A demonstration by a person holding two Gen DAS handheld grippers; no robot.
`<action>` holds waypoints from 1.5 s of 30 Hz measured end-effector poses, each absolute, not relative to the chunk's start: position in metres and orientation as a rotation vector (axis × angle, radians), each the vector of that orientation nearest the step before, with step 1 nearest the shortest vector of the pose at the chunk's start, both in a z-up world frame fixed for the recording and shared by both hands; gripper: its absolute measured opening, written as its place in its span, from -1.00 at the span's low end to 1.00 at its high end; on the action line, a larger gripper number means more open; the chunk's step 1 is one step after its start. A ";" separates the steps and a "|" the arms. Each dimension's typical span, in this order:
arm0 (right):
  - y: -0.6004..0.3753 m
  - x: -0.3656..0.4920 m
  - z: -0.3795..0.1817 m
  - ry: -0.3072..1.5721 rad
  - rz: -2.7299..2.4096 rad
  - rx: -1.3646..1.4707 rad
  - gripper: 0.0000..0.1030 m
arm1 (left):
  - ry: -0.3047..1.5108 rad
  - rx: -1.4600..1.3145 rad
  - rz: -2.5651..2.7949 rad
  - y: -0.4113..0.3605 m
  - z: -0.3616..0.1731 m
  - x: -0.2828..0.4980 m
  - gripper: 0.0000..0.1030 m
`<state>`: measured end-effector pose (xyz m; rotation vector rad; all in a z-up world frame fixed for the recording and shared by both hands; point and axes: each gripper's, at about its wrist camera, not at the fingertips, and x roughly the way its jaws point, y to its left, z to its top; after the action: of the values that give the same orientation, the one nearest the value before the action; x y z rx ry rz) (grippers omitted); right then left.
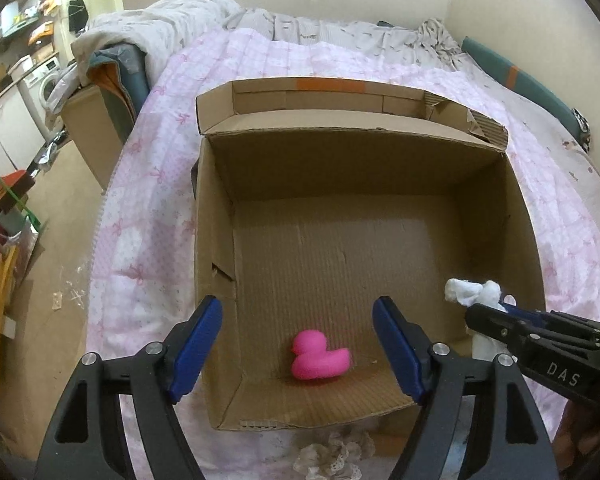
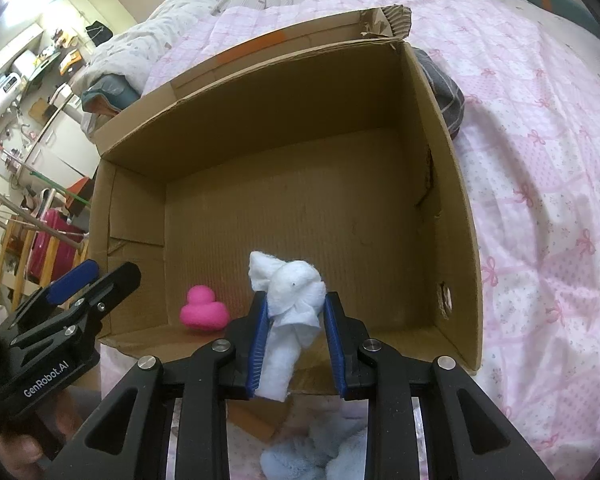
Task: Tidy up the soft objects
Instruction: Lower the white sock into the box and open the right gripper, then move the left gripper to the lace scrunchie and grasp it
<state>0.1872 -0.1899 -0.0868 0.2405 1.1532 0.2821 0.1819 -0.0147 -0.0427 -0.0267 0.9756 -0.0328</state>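
An open cardboard box (image 1: 216, 240) stands on a pink quilt. A pink soft duck (image 1: 320, 356) lies on the box floor near the front wall. My left gripper (image 1: 298, 304) hangs open above the duck, its blue pads well clear of it. In the right wrist view the duck (image 2: 204, 308) sits at the front left of the box (image 2: 260, 112), with the left gripper (image 2: 96, 276) over the box's left front corner. My right gripper (image 2: 296, 300) is shut on a white towel elephant (image 2: 296, 284), held over the front edge. From the left wrist it shows as the right gripper (image 1: 484, 312) with the white elephant (image 1: 472, 292).
The pink quilt (image 1: 148, 200) covers the bed around the box. A lacy cloth (image 1: 336, 456) lies in front of the box, and a light blue towel (image 2: 320, 456) below the right gripper. A grey checked cloth (image 2: 444, 92) is behind the box's right wall. Cluttered floor lies left.
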 end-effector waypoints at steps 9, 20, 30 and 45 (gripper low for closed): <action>-0.196 0.187 -0.088 1.156 0.290 0.266 -0.42 | 0.975 -0.061 -0.025 -0.009 -0.042 0.183 0.47; -0.209 0.186 -0.073 1.077 0.256 0.307 0.66 | 0.956 -0.059 -0.013 -0.006 -0.034 0.178 0.47; -0.216 0.173 -0.062 1.049 0.253 0.291 0.66 | 0.872 -0.111 0.030 0.013 -0.011 0.158 0.47; -0.247 0.128 -0.034 0.959 0.272 0.387 0.66 | 0.875 -0.089 -0.025 0.018 0.003 0.119 0.47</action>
<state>0.1277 -0.2467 -0.0339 0.3870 0.9592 0.2719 0.1190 0.0179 0.0031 -0.0894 0.8755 -0.0251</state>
